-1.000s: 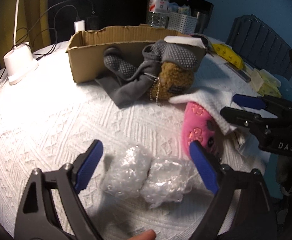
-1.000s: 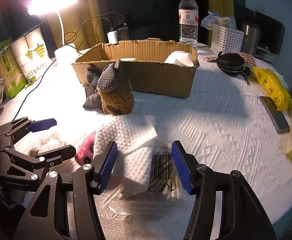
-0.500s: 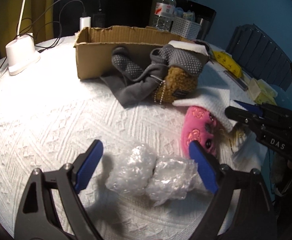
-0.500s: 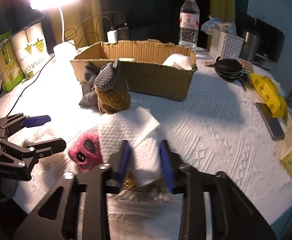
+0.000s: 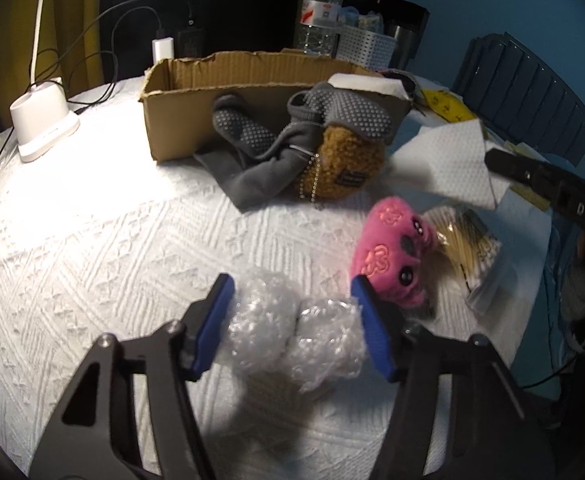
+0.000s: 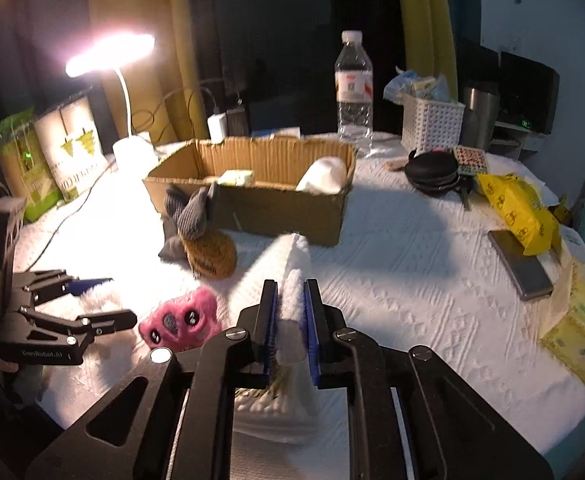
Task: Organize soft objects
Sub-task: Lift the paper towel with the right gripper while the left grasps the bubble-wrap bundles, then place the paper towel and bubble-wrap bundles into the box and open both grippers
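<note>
My left gripper (image 5: 292,320) is closed around a wad of clear bubble wrap (image 5: 292,336), both blue pads touching its sides on the white bedspread. My right gripper (image 6: 290,312) is shut on a folded white paper towel (image 6: 294,280) and holds it lifted. A pink plush toy (image 5: 388,252) lies just right of the bubble wrap; it also shows in the right wrist view (image 6: 180,318). A brown plush pouch (image 5: 346,164) with grey grip socks (image 5: 260,152) over it leans on the cardboard box (image 5: 180,120).
A bag of cotton swabs (image 5: 468,240) lies beside the pink toy. The box (image 6: 276,208) holds a white roll (image 6: 324,174). A lamp base (image 5: 40,120), a water bottle (image 6: 352,92), a white basket (image 6: 432,124), a phone (image 6: 520,264) and yellow packets (image 6: 520,208) ring the surface.
The left gripper has narrowed from wide open onto the bubble wrap. The right gripper has shut on the paper towel and lifted it, uncovering the swab bag.
</note>
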A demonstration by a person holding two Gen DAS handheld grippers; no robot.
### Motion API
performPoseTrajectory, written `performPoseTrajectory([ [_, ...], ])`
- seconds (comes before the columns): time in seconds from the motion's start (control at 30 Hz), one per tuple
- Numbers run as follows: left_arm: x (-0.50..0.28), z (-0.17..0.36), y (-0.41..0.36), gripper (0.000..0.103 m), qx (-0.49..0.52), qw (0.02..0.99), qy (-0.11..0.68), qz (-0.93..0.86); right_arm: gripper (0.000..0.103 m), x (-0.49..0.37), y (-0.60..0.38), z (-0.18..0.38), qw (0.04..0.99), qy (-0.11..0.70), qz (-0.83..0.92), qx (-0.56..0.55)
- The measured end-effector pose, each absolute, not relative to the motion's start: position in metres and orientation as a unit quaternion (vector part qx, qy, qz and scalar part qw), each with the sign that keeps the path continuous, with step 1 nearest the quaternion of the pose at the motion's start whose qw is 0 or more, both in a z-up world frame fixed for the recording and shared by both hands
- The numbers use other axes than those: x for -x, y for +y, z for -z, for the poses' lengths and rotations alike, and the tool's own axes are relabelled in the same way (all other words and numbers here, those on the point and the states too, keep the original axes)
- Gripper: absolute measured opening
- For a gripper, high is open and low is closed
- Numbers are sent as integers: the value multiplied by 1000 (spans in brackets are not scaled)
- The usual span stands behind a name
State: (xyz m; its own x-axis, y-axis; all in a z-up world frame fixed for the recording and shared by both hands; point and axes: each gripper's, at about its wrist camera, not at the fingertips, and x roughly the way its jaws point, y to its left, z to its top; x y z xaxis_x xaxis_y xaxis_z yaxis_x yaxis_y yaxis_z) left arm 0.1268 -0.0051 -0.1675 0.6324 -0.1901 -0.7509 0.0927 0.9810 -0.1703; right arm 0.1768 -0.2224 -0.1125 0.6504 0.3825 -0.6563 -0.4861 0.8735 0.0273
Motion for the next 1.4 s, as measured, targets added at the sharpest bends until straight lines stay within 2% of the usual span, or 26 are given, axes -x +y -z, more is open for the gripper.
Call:
performPoseTrajectory([
  [0.17,-126,163,-6,54,53,901,423,76,9,-181,-233,102,910,325,-248,64],
  [0.37,-125,155,-9,51,53,902,423,75,9,-181,-241,89,917,302,-256,49],
  [0.8,-133,116,-1,50,48,920,383,63,9,-185,-245,62,926,266,-264,38],
  [1.4,-186,72,28,50,35,945,322,55,9,-214,-223,41,929,241,-278,42],
])
